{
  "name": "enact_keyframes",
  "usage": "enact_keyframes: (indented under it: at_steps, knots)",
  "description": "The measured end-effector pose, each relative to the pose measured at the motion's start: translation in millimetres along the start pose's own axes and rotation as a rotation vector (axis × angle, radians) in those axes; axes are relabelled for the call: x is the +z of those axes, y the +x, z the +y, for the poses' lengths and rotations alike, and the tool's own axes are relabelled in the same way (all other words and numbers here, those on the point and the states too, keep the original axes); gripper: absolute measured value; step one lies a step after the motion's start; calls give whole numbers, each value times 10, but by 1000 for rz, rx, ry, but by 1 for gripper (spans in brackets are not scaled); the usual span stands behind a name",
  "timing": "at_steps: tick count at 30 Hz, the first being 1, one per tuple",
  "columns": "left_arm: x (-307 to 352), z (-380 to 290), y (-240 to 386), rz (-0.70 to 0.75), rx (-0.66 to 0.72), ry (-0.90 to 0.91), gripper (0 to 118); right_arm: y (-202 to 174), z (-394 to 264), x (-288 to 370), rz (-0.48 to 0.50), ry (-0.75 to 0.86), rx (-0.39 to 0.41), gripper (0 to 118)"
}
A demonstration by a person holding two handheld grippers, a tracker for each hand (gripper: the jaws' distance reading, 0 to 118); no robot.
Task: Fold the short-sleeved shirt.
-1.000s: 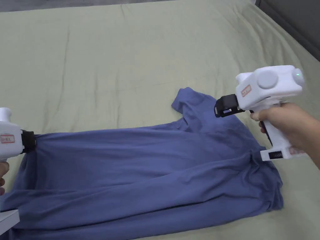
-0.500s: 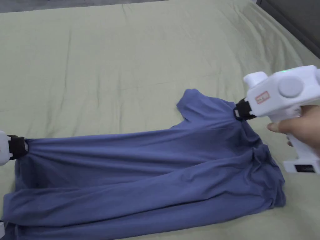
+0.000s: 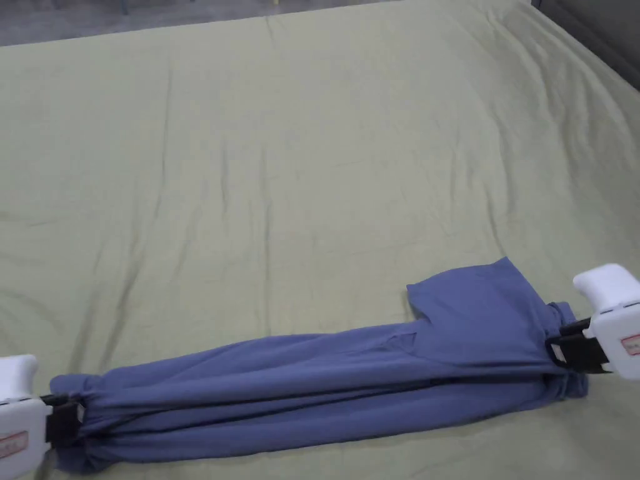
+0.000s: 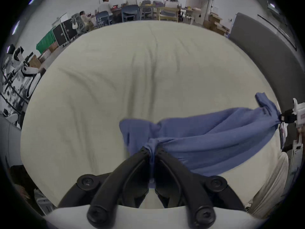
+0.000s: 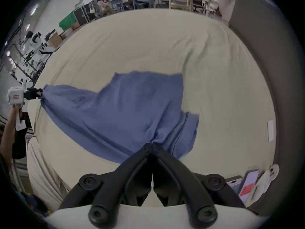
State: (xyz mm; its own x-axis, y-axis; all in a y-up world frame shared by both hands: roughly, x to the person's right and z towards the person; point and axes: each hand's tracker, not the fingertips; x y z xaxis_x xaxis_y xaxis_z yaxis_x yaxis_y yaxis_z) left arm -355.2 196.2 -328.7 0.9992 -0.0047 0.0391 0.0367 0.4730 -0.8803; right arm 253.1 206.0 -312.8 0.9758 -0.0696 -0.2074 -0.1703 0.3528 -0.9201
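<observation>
— Where's the shirt (image 3: pixel 325 387)?

— Near the front edge of the bed (image 3: pixel 300 156), pulled out long and narrow, bunched into folds along its length. One sleeve (image 3: pixel 475 300) fans out flat toward the middle of the bed, close to the shirt's right end.

— And the grippers?

— One at each end. The left gripper (image 4: pixel 152 151) has its jaws clamped on a gathered wad of cloth at the shirt's left end. The right gripper (image 5: pixel 152 145) has its jaws pressed together on the cloth at the other end, just past the sleeve.

— Is the shirt lying on the bed?

— Mostly; whether the ends are lifted, I can't tell.

— Anything beyond the bed?

— People (image 4: pixel 105 4) sit at desks (image 4: pixel 168 12) well behind it, and a grey panel (image 5: pixel 264 42) stands along its right side.
</observation>
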Motion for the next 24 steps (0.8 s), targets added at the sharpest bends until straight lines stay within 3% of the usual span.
enact_keyframes:
  at_steps: [2,5,10,12,13,14,15,16,19,22,23,24]
  knots:
    - [-159,-20,-3,9,10,-11,2,-13,-74,-175,-30,-35,17,2]
    - [-204,-26,46,36,36,14,2,12,-149,-355,-27,-20,-23,2]
    - [-381,-91,87,96,-41,23,2,-81,-213,-384,-64,19,-10,2]
    - [-374,-88,97,103,-29,29,5,-102,-235,-371,-76,36,-12,8]
    - [-309,-59,75,98,0,29,18,-97,-226,-313,-75,39,-5,18]
    - [-206,-36,35,70,68,39,59,-81,-185,-230,-70,34,1,43]
    - [-42,-19,-17,49,138,74,116,-76,-178,-69,-73,44,-13,103]
    - [138,-32,-86,12,201,114,118,-65,-182,122,-41,103,-69,118]
    - [737,-187,-170,-127,277,298,118,-119,-293,728,41,361,-139,118]
    - [981,-314,89,-93,230,252,118,-258,-340,877,134,310,-184,118]
    - [960,-350,142,-75,202,176,118,-315,-374,855,158,290,-187,116]
    - [930,-400,185,-63,203,120,117,-387,-410,829,142,288,-181,98]
